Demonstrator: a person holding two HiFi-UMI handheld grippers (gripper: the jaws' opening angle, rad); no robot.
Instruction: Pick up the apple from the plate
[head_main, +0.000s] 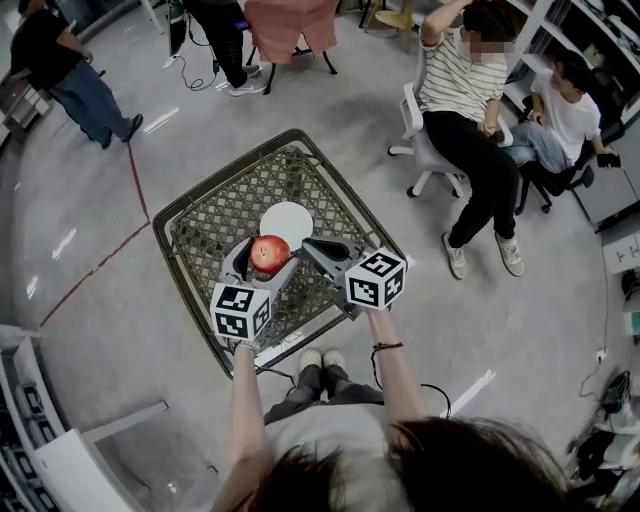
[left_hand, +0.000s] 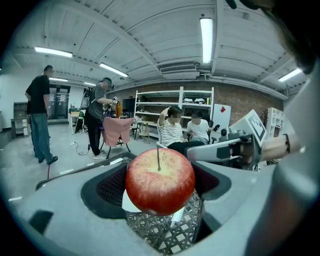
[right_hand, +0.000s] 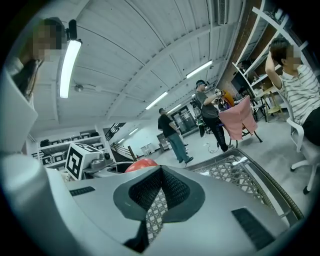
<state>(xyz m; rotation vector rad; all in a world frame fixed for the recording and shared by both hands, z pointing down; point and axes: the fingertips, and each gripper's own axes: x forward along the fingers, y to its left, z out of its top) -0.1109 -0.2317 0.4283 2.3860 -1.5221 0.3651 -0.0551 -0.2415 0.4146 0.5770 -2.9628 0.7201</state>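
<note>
Red apple (left_hand: 160, 181) is gripped in the jaws of the left hand-held gripper (head_main: 268, 256), with the white plate (head_main: 287, 220) just beyond them. I think it is best to lift straight up and keep the grip steady. The right hand-held gripper (right_hand: 158, 175) beside it is closed and empty.

Lab: metal shelving (left_hand: 172, 107), strip lights (left_hand: 206, 33)

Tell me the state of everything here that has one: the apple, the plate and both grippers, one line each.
apple: stem up, clamped between the left gripper's fingers.
left gripper: shut on the apple.
right gripper: fingers together, holding nothing.
plate: lying flat on the mesh table, its visible surface bare.
</note>
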